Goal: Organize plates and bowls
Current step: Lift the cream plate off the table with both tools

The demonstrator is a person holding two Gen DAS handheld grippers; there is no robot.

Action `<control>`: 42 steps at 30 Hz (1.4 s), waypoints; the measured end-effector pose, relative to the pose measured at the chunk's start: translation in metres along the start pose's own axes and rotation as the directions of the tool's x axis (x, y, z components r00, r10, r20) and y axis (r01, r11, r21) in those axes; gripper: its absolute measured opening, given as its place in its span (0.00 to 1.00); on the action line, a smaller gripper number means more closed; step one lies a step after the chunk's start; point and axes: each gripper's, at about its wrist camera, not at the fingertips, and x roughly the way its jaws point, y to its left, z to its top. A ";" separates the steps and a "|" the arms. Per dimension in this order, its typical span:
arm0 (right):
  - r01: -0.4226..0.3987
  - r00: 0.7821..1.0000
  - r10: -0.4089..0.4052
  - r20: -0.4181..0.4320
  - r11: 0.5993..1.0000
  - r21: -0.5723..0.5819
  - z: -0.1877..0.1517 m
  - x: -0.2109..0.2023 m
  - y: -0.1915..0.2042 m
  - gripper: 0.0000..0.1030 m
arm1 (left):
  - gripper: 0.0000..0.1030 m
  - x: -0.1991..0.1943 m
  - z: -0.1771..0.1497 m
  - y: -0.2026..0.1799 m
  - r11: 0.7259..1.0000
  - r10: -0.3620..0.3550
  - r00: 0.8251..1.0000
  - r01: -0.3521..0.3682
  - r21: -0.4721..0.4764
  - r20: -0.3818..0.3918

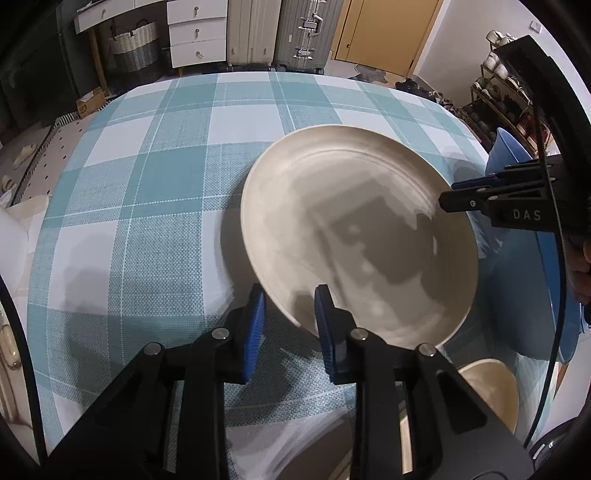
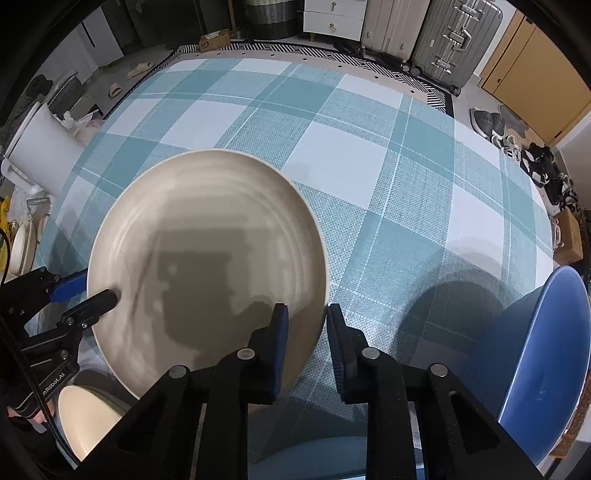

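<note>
Partly hidden, the large round cream ceramic plate [image 1: 354, 229] loses its near rim behind the blue pads of the left gripper [image 1: 290, 325], whose jaws are clamped on that rim, one pad over the plate and one under its outer side. On the plate's opposite rim the right gripper [image 2: 304, 343] is likewise closed, one pad on the inside and one outside; from the left wrist view it shows only as a black finger tip and a blue pad reaching in from the frame's edge. The plate is blurred along its lower rim and sits tilted over the teal and white checked tablecloth [image 1: 155, 177]; whether any part of it touches the cloth cannot be told. Shadows of the tools darken the plate's middle. A blue bowl-shaped dish [image 2: 535, 354] stands at the table's right edge, cut off by the frame and partly behind the right gripper's arm. A smaller cream dish [image 2: 85, 417] lies near the table's front edge, half hidden under the left gripper's body. Beyond the plate the cloth lies bare to the far table edge, leaving wide room on that side; two suitcases [image 1: 288, 33] and a white drawer unit [image 1: 195, 33] stand past it.
</note>
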 end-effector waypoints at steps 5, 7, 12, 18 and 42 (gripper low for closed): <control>0.011 1.000 -0.011 -0.008 1.000 -0.003 -0.001 0.005 0.001 0.18 | 0.23 0.001 0.000 0.000 1.000 0.003 1.000 -0.003 0.001 0.003; 0.024 1.000 -0.024 -0.012 1.000 -0.010 -0.002 0.008 0.004 0.18 | 0.23 0.001 0.000 -0.001 1.000 0.009 1.000 -0.009 0.003 0.006; 0.027 1.000 -0.027 0.002 1.000 -0.015 -0.003 0.006 0.005 0.18 | 0.23 0.001 -0.001 -0.002 1.000 0.026 1.000 -0.026 0.005 0.007; 0.031 0.999 -0.030 0.021 0.999 -0.017 -0.003 0.000 0.010 0.17 | 0.23 -0.004 -0.002 0.001 1.000 0.025 0.999 -0.025 -0.011 0.022; 0.049 0.995 -0.047 0.083 0.998 -0.027 -0.014 -0.041 0.033 0.18 | 0.23 -0.067 -0.011 0.006 0.999 0.030 0.991 -0.027 -0.027 0.131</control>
